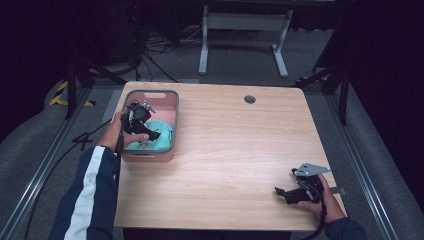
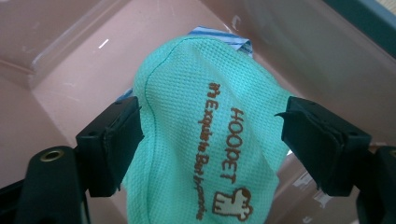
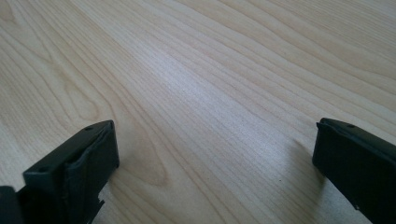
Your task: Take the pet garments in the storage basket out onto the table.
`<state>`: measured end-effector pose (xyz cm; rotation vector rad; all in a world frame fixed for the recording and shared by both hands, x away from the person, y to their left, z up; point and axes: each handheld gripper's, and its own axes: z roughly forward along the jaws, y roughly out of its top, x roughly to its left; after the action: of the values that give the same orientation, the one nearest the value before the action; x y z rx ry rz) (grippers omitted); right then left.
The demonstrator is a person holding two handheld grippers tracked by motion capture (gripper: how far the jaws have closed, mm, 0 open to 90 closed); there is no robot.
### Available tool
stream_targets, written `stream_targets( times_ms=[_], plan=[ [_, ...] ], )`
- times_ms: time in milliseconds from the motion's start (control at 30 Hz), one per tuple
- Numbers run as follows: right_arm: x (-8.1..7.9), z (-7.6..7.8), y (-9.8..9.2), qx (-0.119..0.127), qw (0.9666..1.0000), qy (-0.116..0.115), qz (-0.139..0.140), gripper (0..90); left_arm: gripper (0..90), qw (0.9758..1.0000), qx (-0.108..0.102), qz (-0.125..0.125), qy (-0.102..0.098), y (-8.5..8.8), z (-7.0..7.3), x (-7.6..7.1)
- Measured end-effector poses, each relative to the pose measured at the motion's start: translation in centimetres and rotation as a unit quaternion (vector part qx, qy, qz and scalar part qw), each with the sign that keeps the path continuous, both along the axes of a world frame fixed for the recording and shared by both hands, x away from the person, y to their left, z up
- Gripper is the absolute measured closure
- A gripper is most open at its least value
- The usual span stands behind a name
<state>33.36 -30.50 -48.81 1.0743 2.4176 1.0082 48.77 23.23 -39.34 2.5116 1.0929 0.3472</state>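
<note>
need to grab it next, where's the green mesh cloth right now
The green mesh cloth lies in the pink bin at the table's far left in the high view, between the left gripper's open fingers, over a blue striped fabric.

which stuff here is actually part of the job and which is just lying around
In use:
- mint green cloth, between the open left tongs
- pink bin holding it

Idle:
- right tongs, open over bare table
- striped cloth underneath

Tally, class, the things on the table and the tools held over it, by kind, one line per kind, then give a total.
Pink bin: 1
Mint-green cloth item in the bin: 1
Striped blue-and-white cloth under it: 1
Handheld grippers: 2, left gripper and right gripper
Total: 5
</note>
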Motion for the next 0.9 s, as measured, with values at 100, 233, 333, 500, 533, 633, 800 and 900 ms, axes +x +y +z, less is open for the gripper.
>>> stream_targets(
  times_ms=[100,233,333,500,533,633,800,900],
  plan=[
    [0.0,0.0,0.0,0.0,1.0,0.0,0.0,0.6,20.8,0.9999,0.012,0.001,0.011,-0.2,-0.4,0.5],
    [0.0,0.0,0.0,0.0,1.0,0.0,0.0,0.6,20.2,0.9988,0.037,-0.001,0.032,-0.5,-1.3,1.0],
    [0.0,0.0,0.0,0.0,1.0,0.0,0.0,0.6,19.6,0.9974,0.056,-0.002,0.045,-0.7,-2.0,1.4],
    [0.0,0.0,0.0,0.0,1.0,0.0,0.0,0.6,18.4,0.9941,0.087,0.001,0.065,-1.0,-3.1,2.0],
    [0.0,0.0,0.0,0.0,1.0,0.0,0.0,0.6,17.6,0.9934,0.09,-0.003,0.071,-1.1,-3.1,2.1],
    [0.0,0.0,0.0,0.0,1.0,0.0,0.0,0.6,16.1,0.9912,0.105,-0.007,0.08,-1.5,-3.6,2.3],
    [0.0,0.0,0.0,0.0,1.0,0.0,0.0,0.6,14.5,0.9913,0.095,0.0,0.092,-1.3,-4.0,2.7],
    [0.0,0.0,0.0,0.0,1.0,0.0,0.0,0.6,12.8,0.9907,0.09,0.009,0.101,-1.0,-4.2,3.0]
  ],
)
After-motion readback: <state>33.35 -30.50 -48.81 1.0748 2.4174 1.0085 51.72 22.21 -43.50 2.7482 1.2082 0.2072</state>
